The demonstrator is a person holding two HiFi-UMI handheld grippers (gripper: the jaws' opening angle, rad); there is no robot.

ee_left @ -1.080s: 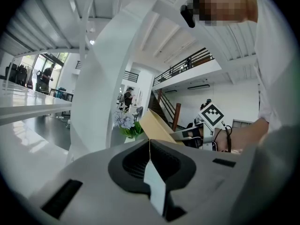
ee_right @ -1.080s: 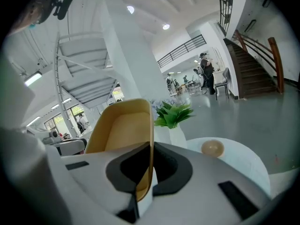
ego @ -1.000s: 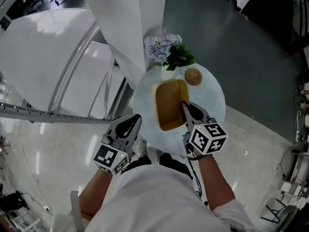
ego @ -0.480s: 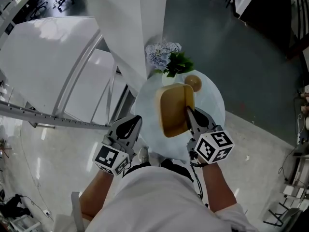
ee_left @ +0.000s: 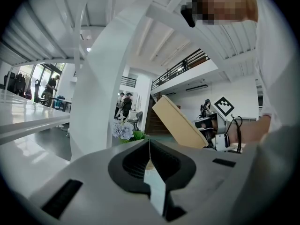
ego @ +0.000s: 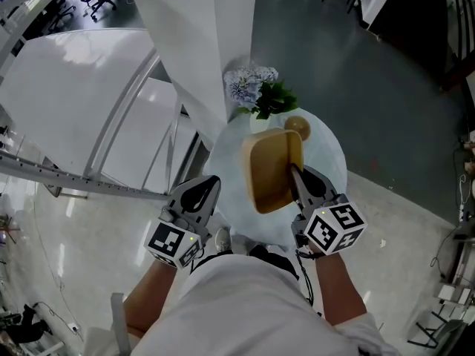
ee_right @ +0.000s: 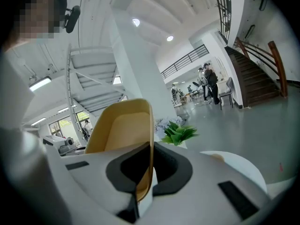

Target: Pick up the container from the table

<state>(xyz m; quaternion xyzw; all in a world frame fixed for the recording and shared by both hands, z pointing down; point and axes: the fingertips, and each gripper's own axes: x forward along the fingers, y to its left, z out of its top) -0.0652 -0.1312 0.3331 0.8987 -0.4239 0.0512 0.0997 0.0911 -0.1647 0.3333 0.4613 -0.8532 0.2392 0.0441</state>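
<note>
Left gripper (ego: pixel 202 190): jaws pressed together with nothing between them, as its own view (ee_left: pixel 149 150) shows; it hangs low at the near left edge of the table, apart from the container.
Pillar (ego: pixel 217 35): white and broad, rising behind the table's left side.
Flowers (ego: pixel 249 80): pale blue blooms with green leaves (ego: pixel 275 96), at the table's far edge beside the pillar.
Container (ego: pixel 273 167): tan, shallow, rectangular with rounded corners; it is over the middle of the table, tilted so its far end stands higher (ee_left: pixel 180 123), with its hollow side turned toward the left.
Right gripper (ego: pixel 294 175): jaws pinching the container's near rim edge-on (ee_right: pixel 144 165), the thin wall caught between the pads.
Ball (ego: pixel 297 124): small, round and brown, on the tabletop just past the container's far corner.
Table (ego: pixel 331 151): round and white, on a grey floor.
</note>
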